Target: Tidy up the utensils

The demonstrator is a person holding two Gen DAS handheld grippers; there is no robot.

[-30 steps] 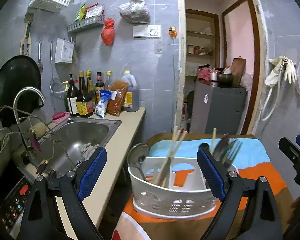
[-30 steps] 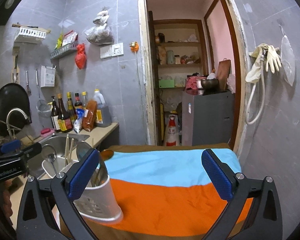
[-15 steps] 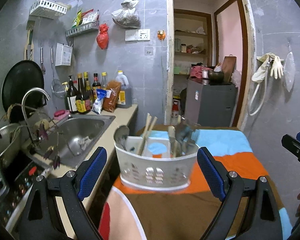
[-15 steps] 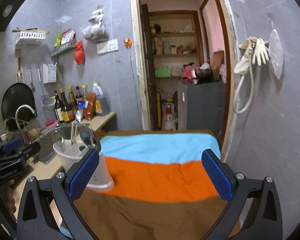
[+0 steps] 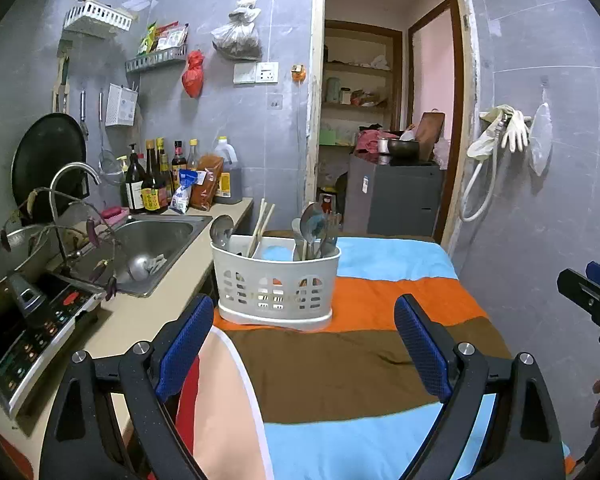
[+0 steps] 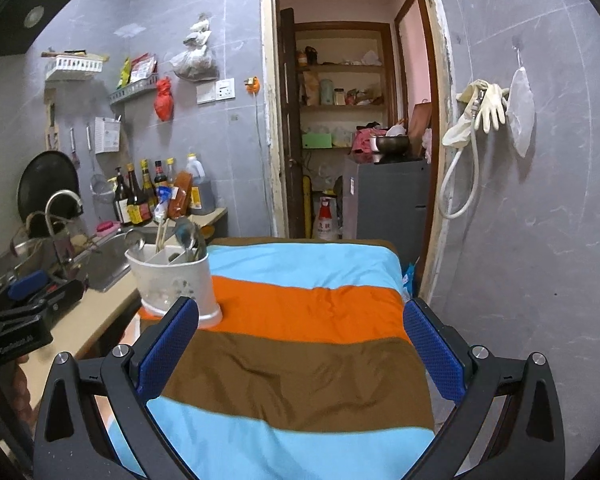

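Two grippers, both empty, jaws spread wide, neither touching anything.

Sink [image 5: 156, 240]: far left, beside the table; steel, sunk in the counter, holding a few items too small to name.

Left gripper [image 5: 304, 344]: low over the striped cloth [image 5: 340, 364], aimed at the caddy but short of it, pads apart, probably clear of the work.

Caddy [image 5: 276, 284]: white perforated plastic, upright on the orange stripe at the table's left edge, nearest the sink. Divided compartments: one ladle [image 5: 221, 230] at the left end, chopsticks [image 5: 261, 224] leaning in the next, spoons [image 5: 312, 226] and what look like forks bunched at the right. Sorting by type appears complete.

Right gripper [image 6: 300, 344]: over bare cloth right of the caddy, jaws apart. No loose utensils visible.
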